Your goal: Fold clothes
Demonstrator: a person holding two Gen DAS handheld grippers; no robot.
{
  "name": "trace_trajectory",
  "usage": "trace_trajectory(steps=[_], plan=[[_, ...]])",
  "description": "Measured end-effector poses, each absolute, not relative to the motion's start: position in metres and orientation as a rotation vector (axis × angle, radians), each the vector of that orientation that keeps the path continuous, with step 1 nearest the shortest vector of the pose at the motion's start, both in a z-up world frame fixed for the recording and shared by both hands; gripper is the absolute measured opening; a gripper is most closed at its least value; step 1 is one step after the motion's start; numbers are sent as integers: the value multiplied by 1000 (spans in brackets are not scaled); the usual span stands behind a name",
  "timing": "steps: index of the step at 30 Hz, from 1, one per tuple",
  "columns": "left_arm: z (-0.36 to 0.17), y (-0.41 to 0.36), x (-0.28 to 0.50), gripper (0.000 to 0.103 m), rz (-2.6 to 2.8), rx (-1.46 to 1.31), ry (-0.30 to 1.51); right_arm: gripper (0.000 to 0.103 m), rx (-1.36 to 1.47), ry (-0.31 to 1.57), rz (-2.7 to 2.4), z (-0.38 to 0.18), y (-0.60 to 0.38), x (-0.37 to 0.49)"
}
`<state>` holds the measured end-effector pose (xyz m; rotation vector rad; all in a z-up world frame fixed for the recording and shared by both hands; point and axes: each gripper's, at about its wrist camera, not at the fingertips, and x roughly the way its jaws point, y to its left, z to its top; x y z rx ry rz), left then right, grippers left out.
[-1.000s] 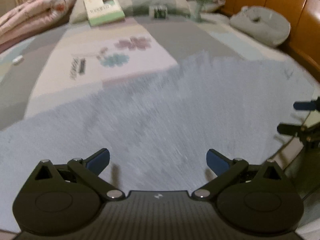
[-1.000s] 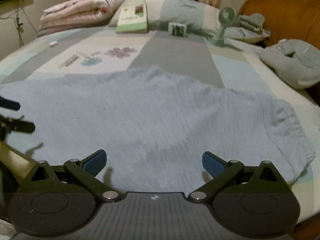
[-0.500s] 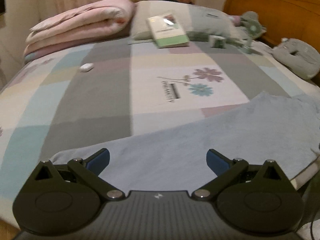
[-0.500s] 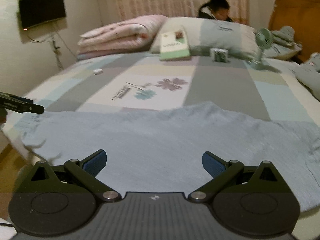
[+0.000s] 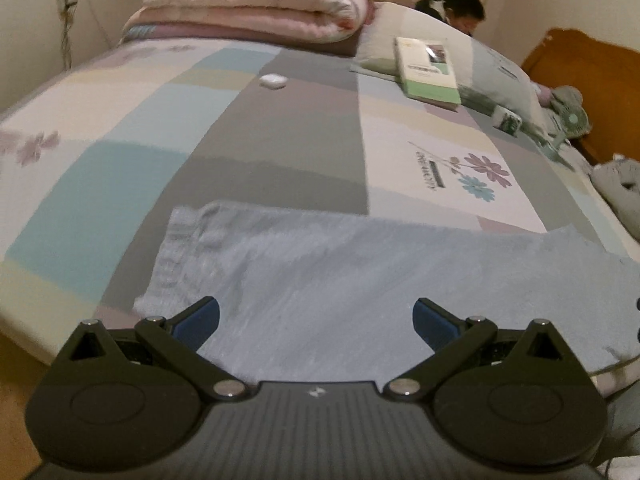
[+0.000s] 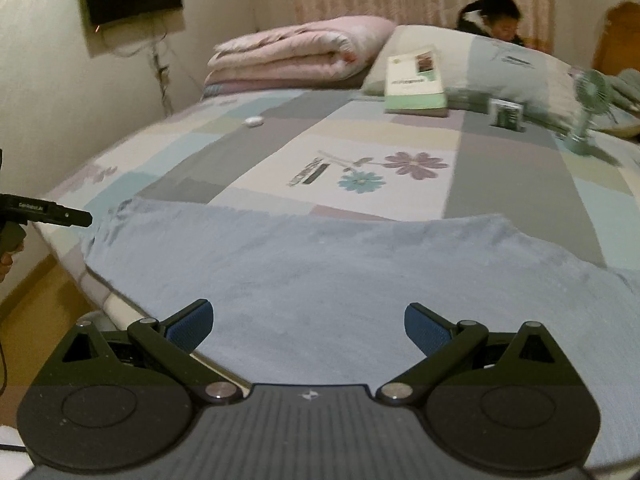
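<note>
A light blue knit garment (image 5: pixel 360 276) lies spread flat along the near edge of the bed; its ribbed end (image 5: pixel 180 248) shows at the left in the left wrist view. My left gripper (image 5: pixel 316 322) hovers open just above that end, nothing between its blue pads. In the right wrist view the same garment (image 6: pixel 340 276) fills the foreground. Over its middle my right gripper (image 6: pixel 306 326) is open and empty. The left gripper's black finger (image 6: pixel 60 214) shows at the far left of that view, near the garment's end.
The patchwork bedspread (image 6: pixel 380 152) stretches beyond. Further back lie a folded pink quilt (image 6: pixel 296 52), a pillow (image 6: pixel 500 68) with a green book (image 6: pixel 414 80), a small box (image 6: pixel 507 114), a handheld fan (image 6: pixel 588 108) and a white case (image 6: pixel 253 121). A person (image 6: pixel 494 14) sits behind the pillow. Floor (image 6: pixel 36 328) lies at left.
Both views have swung left. The left gripper moved from over the garment's middle to its ribbed left end. The right gripper shifted left to the middle. Both stayed open.
</note>
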<state>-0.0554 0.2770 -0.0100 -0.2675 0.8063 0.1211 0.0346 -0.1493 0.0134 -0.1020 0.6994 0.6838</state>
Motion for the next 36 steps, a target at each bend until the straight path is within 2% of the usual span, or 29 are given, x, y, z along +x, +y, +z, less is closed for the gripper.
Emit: trace_trajectory(steps=[10, 15, 30, 36], plan=[[-46, 317, -77, 102, 85, -388, 800, 103, -334, 692, 817, 15, -31, 38], [-65, 339, -74, 102, 85, -509, 808, 103, -363, 690, 863, 12, -1, 34], [-98, 405, -64, 102, 52, -1045, 708, 103, -385, 703, 844, 8, 18, 39], [-101, 405, -55, 102, 104, -1060, 689, 103, -412, 681, 835, 9, 18, 33]])
